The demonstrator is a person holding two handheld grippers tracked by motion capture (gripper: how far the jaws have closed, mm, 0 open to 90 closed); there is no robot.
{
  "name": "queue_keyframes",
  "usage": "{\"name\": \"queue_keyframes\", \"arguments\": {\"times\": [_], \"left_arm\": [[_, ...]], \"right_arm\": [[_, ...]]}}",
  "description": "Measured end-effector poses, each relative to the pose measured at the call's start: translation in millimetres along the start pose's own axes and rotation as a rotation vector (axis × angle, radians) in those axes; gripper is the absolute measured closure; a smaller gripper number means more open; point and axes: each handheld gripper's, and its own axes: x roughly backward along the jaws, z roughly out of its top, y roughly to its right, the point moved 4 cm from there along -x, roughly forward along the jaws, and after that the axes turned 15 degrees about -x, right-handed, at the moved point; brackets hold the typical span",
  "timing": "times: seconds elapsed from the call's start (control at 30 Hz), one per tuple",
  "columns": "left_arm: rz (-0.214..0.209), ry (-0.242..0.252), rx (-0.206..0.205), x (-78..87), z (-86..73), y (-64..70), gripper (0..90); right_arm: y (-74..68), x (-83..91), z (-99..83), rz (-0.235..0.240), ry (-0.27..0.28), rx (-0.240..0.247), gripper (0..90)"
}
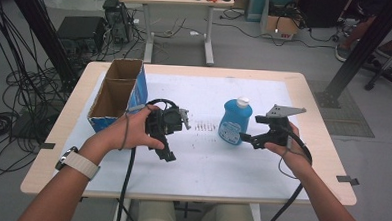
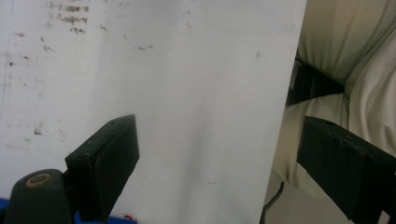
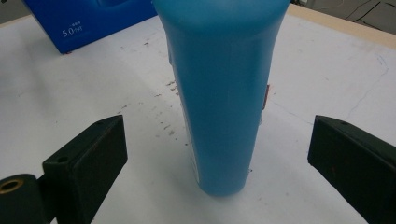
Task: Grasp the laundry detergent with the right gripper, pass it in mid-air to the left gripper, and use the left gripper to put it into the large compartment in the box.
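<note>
We saw the blue bottle (image 1: 235,121) standing upright on the white table (image 1: 207,161), right of centre, with our right gripper (image 1: 246,138) just beside it, its 2 jaws spread wide, while our left gripper (image 1: 168,154) hovered agape near the cardboard box (image 1: 118,94).

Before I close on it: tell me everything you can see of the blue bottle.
The blue bottle looks like translucent plastic filled with blue liquid, with a white cap and a pale front label. It stands upright on the white table mat, right of centre. The right gripper has its open jaws on either side of the bottle, not touching it.
</note>
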Motion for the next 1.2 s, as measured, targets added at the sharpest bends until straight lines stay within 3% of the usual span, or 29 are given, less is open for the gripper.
{"name": "queue_keyframes", "arguments": {"times": [1.2], "left_arm": [[0.006, 0.002, 0.007, 0.3, -2.1, 1.1, 13.1]], "right_arm": [[-1.0, -0.3, 1.3, 0.012, 0.011, 0.002, 5.2]]}}
